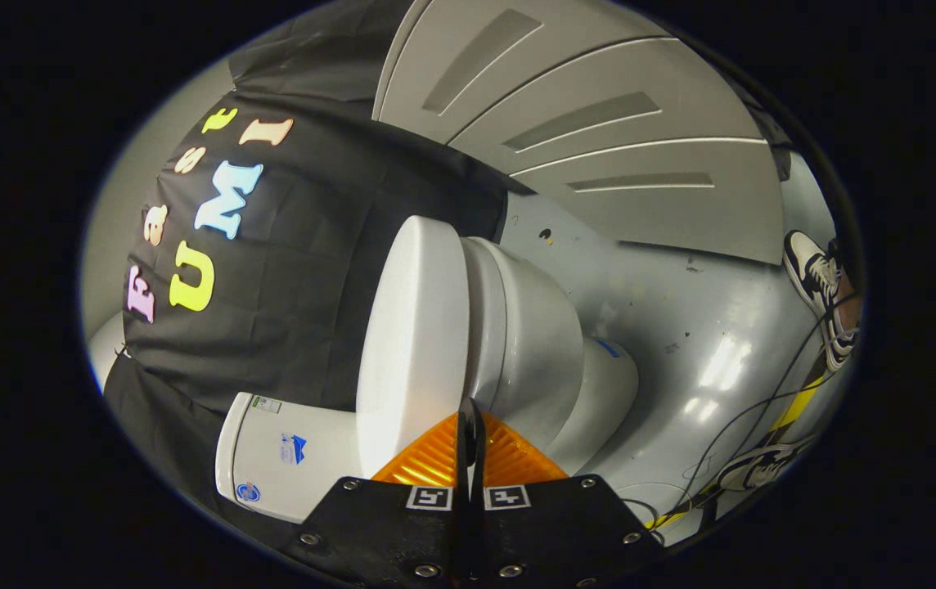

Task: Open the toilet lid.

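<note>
Toilet [533, 327] dead ahead, lid [415, 327] down and waiting.
The view is rolled sideways, the tank [288, 450] beside the lid; the gripper [470, 433] has its fingers pressed together, holding nothing, tips lined up at the lid's seam, likely to wedge under and lift.

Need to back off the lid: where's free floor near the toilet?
Bare floor lies between the toilet bowl and the panelled wall. Crowded: cables and shoes farther out; black cloth close behind lid and tank. The gripper, fingers together, sits at the lid's edge.
</note>
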`<move>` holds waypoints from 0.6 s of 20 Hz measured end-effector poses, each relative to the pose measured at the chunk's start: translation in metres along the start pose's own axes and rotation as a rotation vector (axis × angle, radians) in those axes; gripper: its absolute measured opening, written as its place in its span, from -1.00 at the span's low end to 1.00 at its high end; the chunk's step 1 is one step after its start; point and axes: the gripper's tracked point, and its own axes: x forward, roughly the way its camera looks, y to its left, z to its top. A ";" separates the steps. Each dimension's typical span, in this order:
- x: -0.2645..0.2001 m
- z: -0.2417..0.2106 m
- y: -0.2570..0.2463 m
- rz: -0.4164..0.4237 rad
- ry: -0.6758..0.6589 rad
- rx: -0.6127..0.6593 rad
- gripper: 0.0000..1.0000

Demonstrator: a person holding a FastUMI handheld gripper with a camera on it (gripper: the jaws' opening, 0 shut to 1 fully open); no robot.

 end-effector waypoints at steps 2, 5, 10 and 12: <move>0.000 -0.001 0.000 -0.014 -0.001 -0.013 -1.00; -0.001 -0.001 0.002 -0.031 -0.007 -0.010 -1.00; -0.010 0.004 0.019 -0.053 -0.036 -0.128 -1.00; -0.015 0.007 0.030 -0.054 -0.050 -0.185 -1.00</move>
